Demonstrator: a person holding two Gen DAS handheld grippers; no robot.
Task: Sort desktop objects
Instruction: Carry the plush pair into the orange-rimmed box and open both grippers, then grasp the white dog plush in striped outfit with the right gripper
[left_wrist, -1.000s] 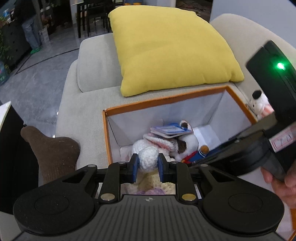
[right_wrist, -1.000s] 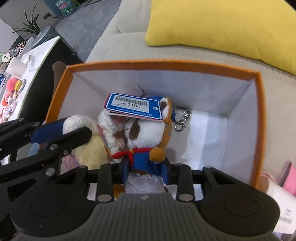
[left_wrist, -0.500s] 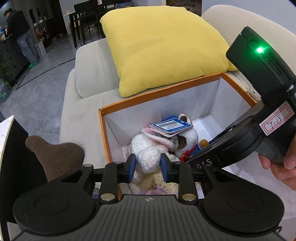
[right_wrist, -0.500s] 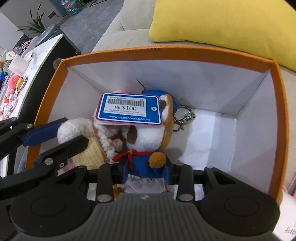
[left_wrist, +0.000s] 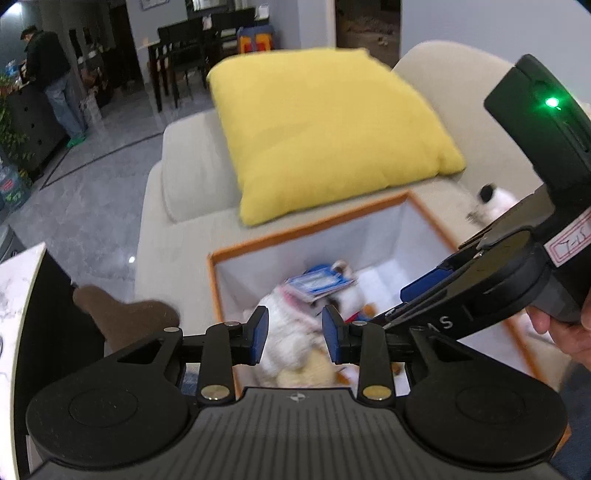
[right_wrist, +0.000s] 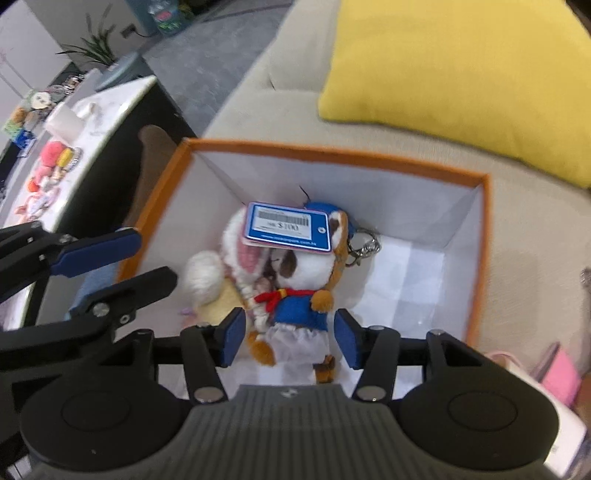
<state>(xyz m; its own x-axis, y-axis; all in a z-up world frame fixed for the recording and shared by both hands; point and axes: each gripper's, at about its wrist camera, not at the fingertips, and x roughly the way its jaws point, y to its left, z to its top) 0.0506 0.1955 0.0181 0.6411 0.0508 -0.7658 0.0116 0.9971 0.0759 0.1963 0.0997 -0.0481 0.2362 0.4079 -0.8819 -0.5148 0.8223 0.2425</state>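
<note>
Your landmark is the orange-rimmed box (right_wrist: 487, 236), which sits on the beige sofa (right_wrist: 280, 110); everything below is placed against it. Behind the box, a yellow cushion (right_wrist: 461, 70) lies on the sofa seat. To the left of the box stands the white marble-topped table (right_wrist: 74, 147), with small colourful things scattered on its top, too blurred to name.

Your left hand-held gripper (left_wrist: 294, 334) hovers above the near left corner of the box, its blue pads spread apart with nothing between them. Your right hand-held gripper (right_wrist: 290, 338) hangs over the near edge of the box, jaws spread wide on either side of the toy below and not touching it.

Inside the box, toward its left and middle, lies a plush dog in a blue top and red scarf (right_wrist: 299, 291), on its back. Just left of it, touching, is a white knitted rabbit with pink ears (right_wrist: 210, 273). A blue price tag (right_wrist: 288, 227) rests across both toys' heads, and a metal keyring clasp (right_wrist: 364, 247) sits on the box floor just right of the dog's head.
</note>
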